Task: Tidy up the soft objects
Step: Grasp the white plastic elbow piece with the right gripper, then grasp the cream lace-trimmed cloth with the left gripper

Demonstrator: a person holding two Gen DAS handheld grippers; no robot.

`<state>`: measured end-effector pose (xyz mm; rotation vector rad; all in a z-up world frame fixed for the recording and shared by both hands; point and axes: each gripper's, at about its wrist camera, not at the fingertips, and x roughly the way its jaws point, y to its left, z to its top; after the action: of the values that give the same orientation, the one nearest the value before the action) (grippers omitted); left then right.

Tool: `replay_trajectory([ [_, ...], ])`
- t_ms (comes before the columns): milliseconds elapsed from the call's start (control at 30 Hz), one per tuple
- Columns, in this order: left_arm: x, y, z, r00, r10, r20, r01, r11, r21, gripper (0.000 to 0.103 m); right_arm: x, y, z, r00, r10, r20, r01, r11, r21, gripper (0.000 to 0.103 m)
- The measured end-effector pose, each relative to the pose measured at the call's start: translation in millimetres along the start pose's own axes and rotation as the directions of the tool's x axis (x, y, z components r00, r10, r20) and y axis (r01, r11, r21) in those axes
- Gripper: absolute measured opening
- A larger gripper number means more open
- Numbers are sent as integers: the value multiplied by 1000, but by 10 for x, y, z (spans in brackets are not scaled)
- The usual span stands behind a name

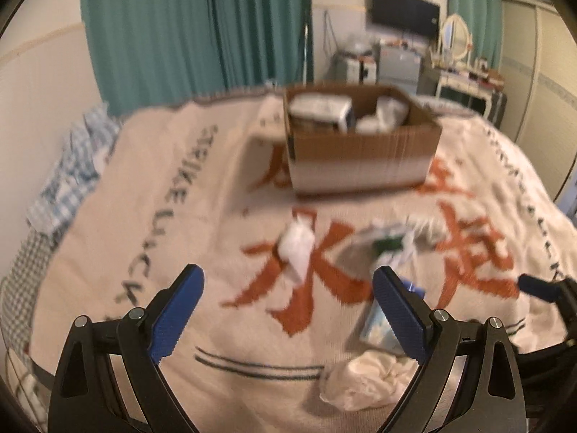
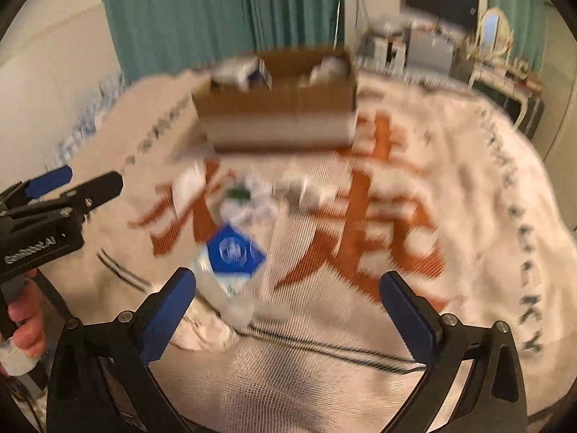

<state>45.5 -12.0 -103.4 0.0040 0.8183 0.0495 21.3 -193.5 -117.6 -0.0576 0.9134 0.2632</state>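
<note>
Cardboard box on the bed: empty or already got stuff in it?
Not empty. The cardboard box is open-topped, and both wrist views show white soft bundles inside, reaching about rim height. What they are is too blurred to tell.

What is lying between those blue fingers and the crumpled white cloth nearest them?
Nothing visible. The crumpled white cloth lies on the cream blanket with orange characters, just below the open left gripper; only bare blanket lies between.

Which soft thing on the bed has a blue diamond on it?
The clear plastic packet nearest the right gripper. The crumpled white cloth is plain.
</note>
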Motion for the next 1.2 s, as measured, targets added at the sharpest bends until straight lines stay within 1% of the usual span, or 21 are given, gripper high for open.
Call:
replay_trajectory([
  [33, 47, -5, -47, 1000, 4, -3, -4, 1000, -1, 96, 151, 2, -58, 999, 14, -36, -14, 1000, 6, 92],
  [100, 154, -21, -124, 999, 14, -33, -14, 1000, 8, 96, 325, 16, -128, 996, 40, -78, -39, 999, 15, 87],
  [133, 197, -14, -150, 999, 18, -40, -18, 1000, 8, 96, 433, 30, -176, 993, 56, -104, -54, 998, 18, 82],
  [167, 232, -12, -174, 999, 19, -47, -19, 1000, 7, 96, 504, 43, -210, 990, 68, -122, -66, 998, 21, 79],
  [200, 261, -5, -199, 998, 14, -55, -14, 1000, 1, 96, 597, 65, -257, 984, 101, -147, -98, 995, 32, 78],
  [233, 289, 1, -219, 998, 11, -61, -11, 1000, 0, 96, 651, 85, -285, 980, 116, -159, -111, 993, 37, 78],
  [300, 347, 2, -251, 997, 14, -82, -14, 1000, 5, 96, 726, 141, -310, 980, 109, -169, -108, 994, 16, 78],
  [367, 396, 18, -270, 995, 16, -101, -16, 1000, 3, 96, 761, 191, -321, 979, 106, -175, -109, 994, -9, 71],
  [400, 404, 31, -276, 994, 17, -109, -17, 1000, -3, 96, 749, 208, -333, 978, 111, -176, -114, 993, -7, 61],
  [433, 400, 42, -273, 994, 18, -112, -19, 1000, -8, 96, 736, 218, -354, 976, 128, -177, -129, 992, 6, 48],
  [500, 341, 65, -276, 995, 14, -104, -15, 1000, -16, 96, 696, 252, -395, 968, 178, -180, -175, 984, 29, 35],
  [533, 323, 70, -266, 995, 11, -99, -13, 1000, -19, 96, 680, 277, -412, 968, 177, -178, -176, 984, 19, 32],
  [600, 248, 77, -275, 996, 9, -88, -10, 1000, -19, 96, 627, 313, -414, 973, 164, -161, -167, 986, -3, 30],
  [700, 160, 68, -294, 997, 3, -81, -5, 1000, -25, 96, 469, 271, -363, 979, 167, -119, -166, 986, 18, 30],
  [833, 47, 20, -316, 997, 2, -75, -4, 1000, -29, 96, 218, 206, -292, 990, 125, -58, -125, 992, 11, 30],
  [900, 9, -25, -350, 997, -6, -79, 3, 1000, -31, 95, 103, 157, -245, 993, 115, -28, -114, 993, 25, 30],
  [967, -1, -90, -394, 996, -17, -88, 15, 1000, -25, 95, 13, 90, -230, 995, 95, -8, -94, 995, 28, 30],
  [1033, 31, -184, -478, 992, -44, -115, 42, 999, -20, 95, -48, 31, -210, 998, 67, 5, -67, 997, 30, 30],
  [1100, 72, -276, -563, 988, -70, -139, 69, 998, -14, 95, -85, -17, -201, 998, 64, 16, -64, 997, 40, 30],
  [1200, 162, -402, -678, 982, -77, -172, 80, 997, 11, 95, -73, -52, -169, 997, 73, 26, -74, 995, 59, 30],
])
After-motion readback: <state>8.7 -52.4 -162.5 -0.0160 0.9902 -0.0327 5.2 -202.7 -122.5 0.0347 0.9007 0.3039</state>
